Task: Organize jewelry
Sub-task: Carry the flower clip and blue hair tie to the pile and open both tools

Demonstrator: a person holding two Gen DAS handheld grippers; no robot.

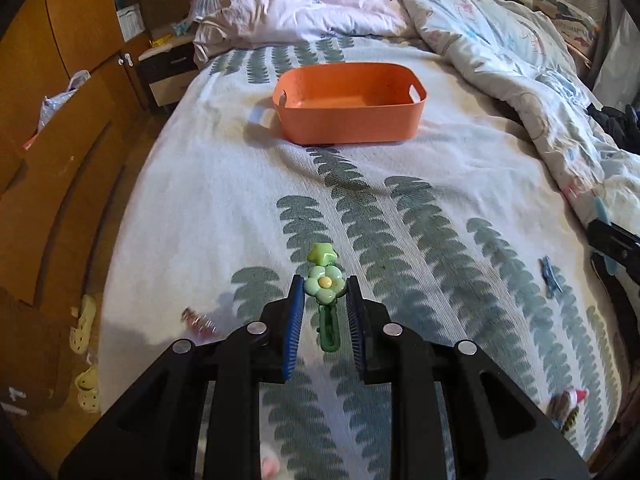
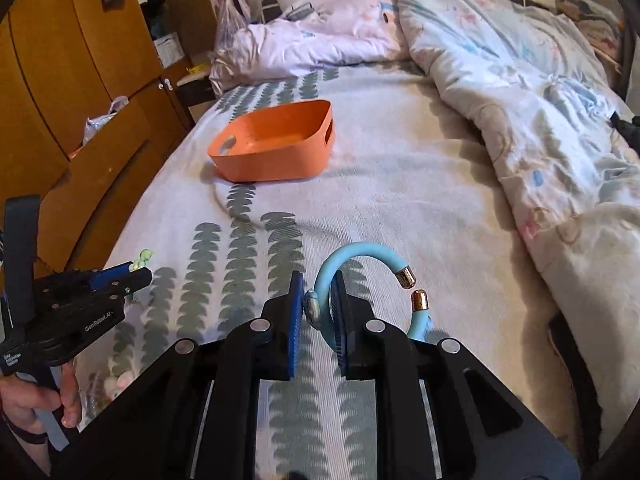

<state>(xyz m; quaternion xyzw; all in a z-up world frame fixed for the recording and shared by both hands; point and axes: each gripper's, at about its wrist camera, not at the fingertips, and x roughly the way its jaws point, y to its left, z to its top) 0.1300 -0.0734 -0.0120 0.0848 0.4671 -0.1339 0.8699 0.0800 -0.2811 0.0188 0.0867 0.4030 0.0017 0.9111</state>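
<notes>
A: Bedroom first, from the left wrist view: what lies on the bed (image 1: pixel 208 208)?

B: A white sheet with grey-green leaf print, a rumpled duvet (image 1: pixel 500 52) at the right and far end, and an orange basket (image 1: pixel 348 120) standing on the sheet well ahead. Wooden wardrobes (image 1: pixel 60 80) line the left side.

A: And the left claw (image 1: pixel 325 294)?

B: Pinching a green flower hair clip (image 1: pixel 325 288) between its blue pads, lifted clear of the sheet. The flower and a green star show above the pads; the clip's loop hangs below. A small blue clip (image 1: pixel 550 276) lies on the sheet to the right, a reddish blurred piece (image 1: pixel 198 322) to the left.

A: Now the right wrist view?

B: Same bed, with the orange basket (image 2: pixel 276 148) ahead and to the left, and nothing that I can see inside it. The right claw (image 2: pixel 318 306) is pressed onto a light blue bangle (image 2: pixel 360 256), gripping its band beside a small oval charm. The bangle's two copper-coloured end caps nearly meet at the right.

A: Is the other claw in view?

B: Yes, at the left edge, the left claw (image 2: pixel 136 274) held by a hand (image 2: pixel 36 404), green clip at its tip.
</notes>
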